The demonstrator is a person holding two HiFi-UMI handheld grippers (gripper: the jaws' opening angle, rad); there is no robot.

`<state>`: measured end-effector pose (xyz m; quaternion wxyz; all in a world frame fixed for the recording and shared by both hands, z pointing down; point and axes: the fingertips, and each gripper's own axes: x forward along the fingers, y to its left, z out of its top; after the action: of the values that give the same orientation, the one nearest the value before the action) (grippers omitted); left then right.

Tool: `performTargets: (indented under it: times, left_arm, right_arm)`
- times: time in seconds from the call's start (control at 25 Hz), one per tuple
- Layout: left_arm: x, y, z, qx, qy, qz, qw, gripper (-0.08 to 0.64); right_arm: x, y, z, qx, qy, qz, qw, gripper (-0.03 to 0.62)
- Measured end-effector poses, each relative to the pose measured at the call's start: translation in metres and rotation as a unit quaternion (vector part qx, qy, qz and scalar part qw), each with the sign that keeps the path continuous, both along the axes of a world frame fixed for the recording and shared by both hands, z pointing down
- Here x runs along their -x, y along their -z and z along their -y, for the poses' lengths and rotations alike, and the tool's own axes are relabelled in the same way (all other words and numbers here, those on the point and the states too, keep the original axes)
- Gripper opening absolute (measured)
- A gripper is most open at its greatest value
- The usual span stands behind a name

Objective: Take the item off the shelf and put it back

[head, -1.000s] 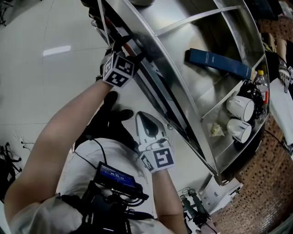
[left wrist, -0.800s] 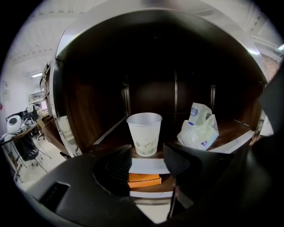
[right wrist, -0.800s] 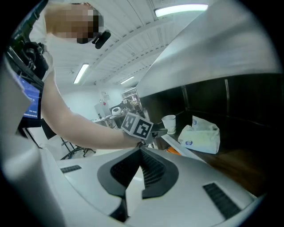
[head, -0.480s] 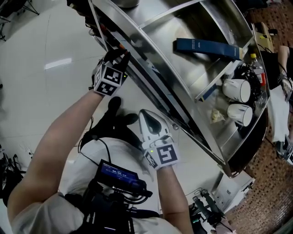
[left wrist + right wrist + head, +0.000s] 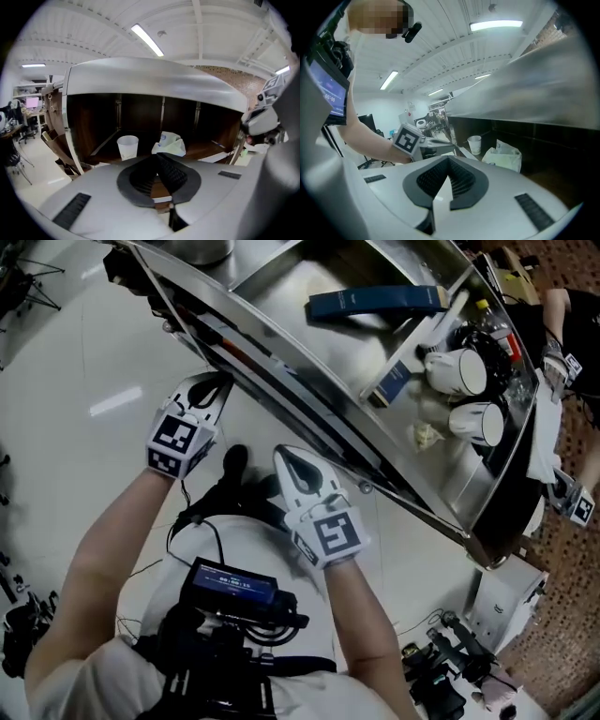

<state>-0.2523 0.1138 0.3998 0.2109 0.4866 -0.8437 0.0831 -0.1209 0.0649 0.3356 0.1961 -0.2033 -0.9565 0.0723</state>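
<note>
— Where's the paper cup point(image 5: 127, 146)?
— Upright in the shelf's point(image 5: 154, 79) lower compartment, just beside a white bag point(image 5: 169, 144).
— The claws?
— Left gripper point(image 5: 158, 161) and right gripper point(image 5: 449, 164) are both clenched on nothing, outside the shelf's front.

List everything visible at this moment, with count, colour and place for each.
metal shelf unit: one, silver, across the top of the head view
blue book: one, dark blue, lying flat on a shelf
small box: one, blue and white, by the shelf divider
mugs: two, white, on their sides beyond the divider
crumpled wad: one, pale yellow, beside the mugs
paper cup: one, white, upright on a dark lower shelf
plastic bag: one, white, right of the cup
chest device: one, black with a lit blue screen
left gripper: one, white, shut, empty
right gripper: one, white, shut, empty
</note>
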Motion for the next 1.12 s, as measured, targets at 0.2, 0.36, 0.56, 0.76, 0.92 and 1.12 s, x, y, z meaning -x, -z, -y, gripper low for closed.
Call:
performTargets:
  times: [0.2,0.36,0.56,0.76,0.92,1.12]
  left_arm:
    - [-0.038,0.034,0.0,-0.032,-0.055,-0.006,0.9979,0.0]
    - [-0.054,0.067,0.002,-0.07,-0.093,-0.02,0.9931,0.0]
    - [-0.072,0.108,0.006,-0.112,-0.105,-0.023,0.9878,0.0]
    - [-0.101,0.139,0.026,-0.113,-0.163,-0.014,0.98,0.0]
    - [-0.123,0.157,0.04,-0.118,-0.206,-0.01,0.9714,0.0]
    - [-0.134,0.185,0.051,-0.135,-0.257,-0.015,0.9568,0.0]
  right_arm:
    - [-0.001,0.017,0.005,-0.003,-0.008,0.007,1.0,0.008]
    - [0.004,0.035,0.011,-0.004,-0.021,0.034,0.999,0.008]
    - [0.002,0.057,0.014,-0.003,-0.013,0.058,0.998,0.008]
    - [-0.007,0.067,0.01,0.01,-0.005,0.044,0.999,0.008]
    - [-0.008,0.081,0.014,0.011,-0.004,0.057,0.998,0.008]
    - [-0.009,0.111,0.026,0.02,-0.019,0.077,0.997,0.008]
